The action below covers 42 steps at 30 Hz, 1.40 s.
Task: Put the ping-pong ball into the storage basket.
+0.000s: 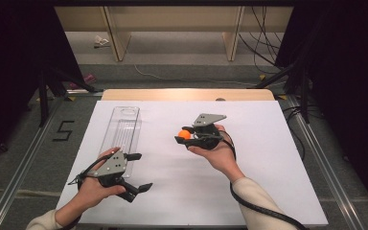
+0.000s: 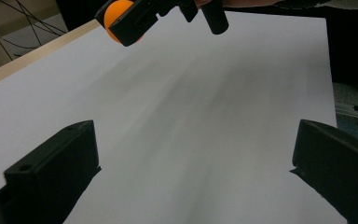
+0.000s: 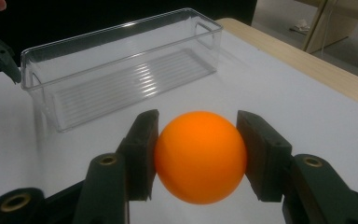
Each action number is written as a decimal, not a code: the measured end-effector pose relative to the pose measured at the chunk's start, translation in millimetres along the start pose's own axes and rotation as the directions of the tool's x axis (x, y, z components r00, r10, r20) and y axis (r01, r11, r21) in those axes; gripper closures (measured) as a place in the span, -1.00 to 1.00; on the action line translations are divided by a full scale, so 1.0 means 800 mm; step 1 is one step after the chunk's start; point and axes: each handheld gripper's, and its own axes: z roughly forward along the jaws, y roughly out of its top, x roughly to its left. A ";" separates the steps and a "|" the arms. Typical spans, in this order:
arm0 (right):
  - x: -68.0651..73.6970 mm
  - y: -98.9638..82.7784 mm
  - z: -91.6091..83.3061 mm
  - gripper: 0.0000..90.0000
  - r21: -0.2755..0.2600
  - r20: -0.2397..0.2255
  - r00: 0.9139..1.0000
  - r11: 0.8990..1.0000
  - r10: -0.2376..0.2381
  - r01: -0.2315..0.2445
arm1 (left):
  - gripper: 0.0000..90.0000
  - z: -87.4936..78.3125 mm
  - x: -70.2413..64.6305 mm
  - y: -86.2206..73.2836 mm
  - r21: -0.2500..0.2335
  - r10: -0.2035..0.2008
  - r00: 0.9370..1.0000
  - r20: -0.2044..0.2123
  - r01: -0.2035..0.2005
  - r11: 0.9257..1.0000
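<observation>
orange ball (image 3: pixel 200 156): clamped between the two pads of the right gripper (image 1: pixel 186 136), held above the middle of the white counter (image 1: pixel 268 158). clear plastic bin (image 1: pixel 121 132): long, open-topped, nothing in it, on the left part of the counter, well apart from the ball. left gripper (image 1: pixel 140 171): jaws wide apart, nothing between them, near end of the bin just beside it.
</observation>
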 end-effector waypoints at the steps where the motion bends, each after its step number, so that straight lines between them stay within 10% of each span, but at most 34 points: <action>1: 0.000 0.000 0.000 0.14 0.001 -0.001 1.000 1.000 0.001 -0.001 | -1.00 0.000 0.000 0.000 0.000 0.000 1.000 0.000 0.000 1.000; 42: 0.009 0.015 0.029 0.14 -0.013 -0.021 1.000 1.000 -0.003 0.003 | -1.00 -0.001 0.000 0.000 0.001 0.002 1.000 0.000 -0.002 1.000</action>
